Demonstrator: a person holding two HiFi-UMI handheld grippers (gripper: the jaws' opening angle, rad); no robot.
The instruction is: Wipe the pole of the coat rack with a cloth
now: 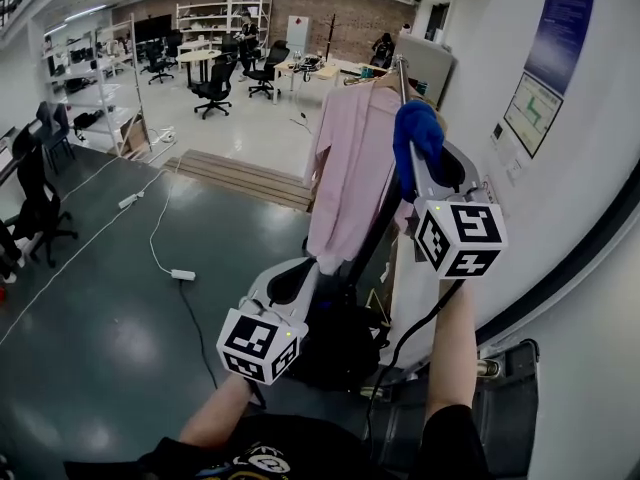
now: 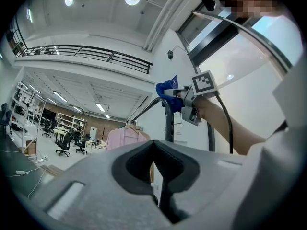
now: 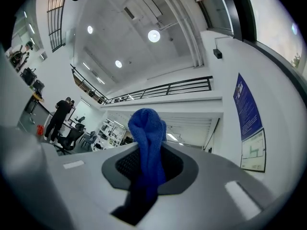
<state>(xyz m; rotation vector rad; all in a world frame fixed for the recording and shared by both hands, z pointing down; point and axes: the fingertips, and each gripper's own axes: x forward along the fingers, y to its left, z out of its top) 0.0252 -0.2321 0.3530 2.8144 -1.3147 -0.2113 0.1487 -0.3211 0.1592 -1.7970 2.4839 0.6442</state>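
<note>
Now right claw (image 3: 148, 163) pinches blue cloth (image 3: 146, 128) near pole (image 2: 169, 121) top; left claw (image 2: 154, 150) closed, empty; wipe seems starting, next press cloth on, drag down

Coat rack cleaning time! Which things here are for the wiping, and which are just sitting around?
For the wiping:
- blue cloth, pinched in the right gripper
- coat rack pole

Just sitting around:
- pink shirt hanging on the rack
- office chairs
- power strip on the floor
- wall posters
</note>
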